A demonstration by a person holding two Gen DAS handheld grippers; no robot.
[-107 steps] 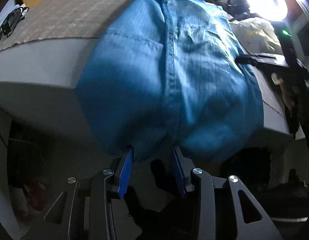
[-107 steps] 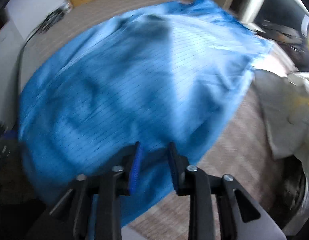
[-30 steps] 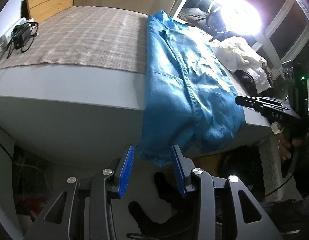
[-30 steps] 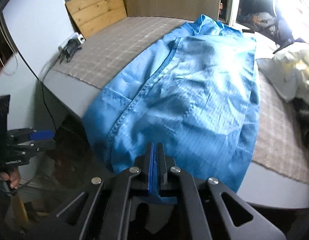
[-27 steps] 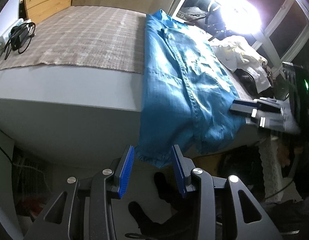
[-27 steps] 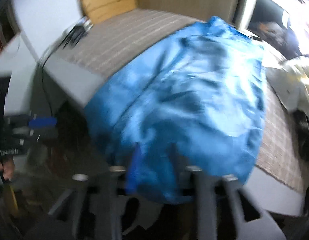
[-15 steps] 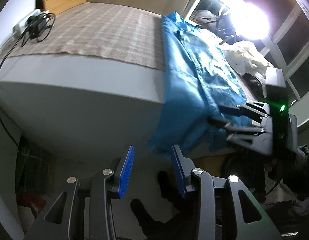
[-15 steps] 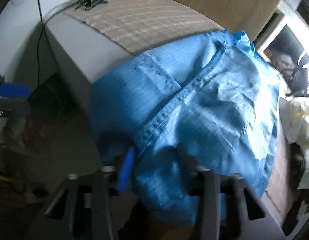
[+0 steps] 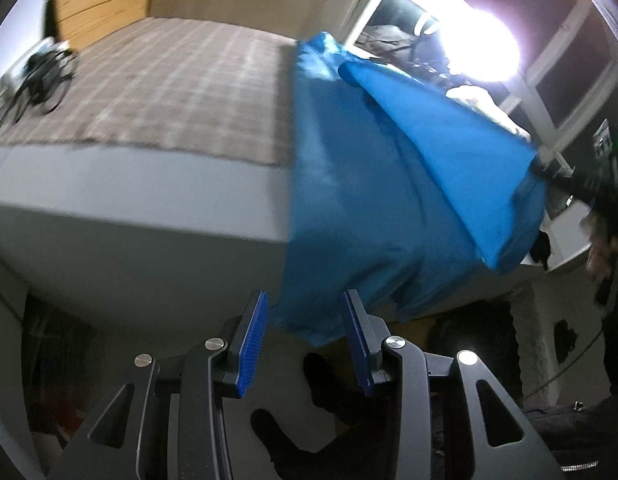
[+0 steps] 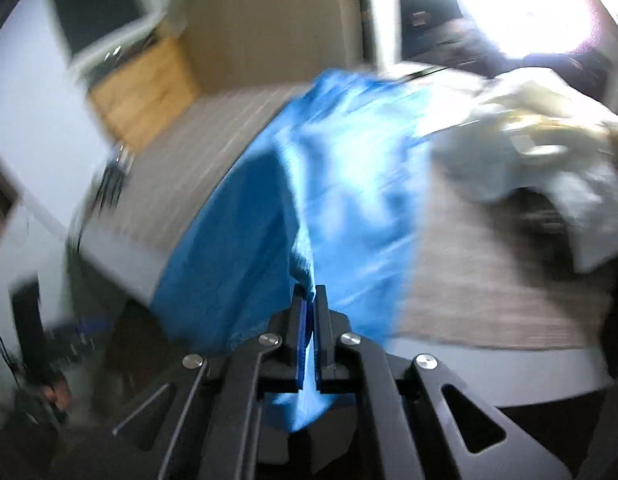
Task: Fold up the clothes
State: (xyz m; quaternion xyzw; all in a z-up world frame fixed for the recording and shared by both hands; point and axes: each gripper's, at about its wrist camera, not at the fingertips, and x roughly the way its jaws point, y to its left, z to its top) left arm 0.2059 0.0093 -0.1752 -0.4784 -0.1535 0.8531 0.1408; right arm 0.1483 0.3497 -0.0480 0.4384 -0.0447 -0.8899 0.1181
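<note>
Your right tongs [image 10: 310,304] pinch the blue garment's [image 10: 349,184] hem; left tongs [image 9: 305,312] gape, empty. Bed [image 9: 109,208]: checked cover [image 9: 169,92], pale clothes pile [image 10: 549,152], window [image 9: 557,92] beyond.

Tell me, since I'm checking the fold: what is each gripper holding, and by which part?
The right gripper pinches the blue garment at its hem edge. The left gripper is open and holds nothing.

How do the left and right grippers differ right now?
The left gripper has its jaws apart with nothing clamped; the right gripper is shut on the blue garment. The left sits by the hanging hem; the right lifts a fold. Both have blue pads.
</note>
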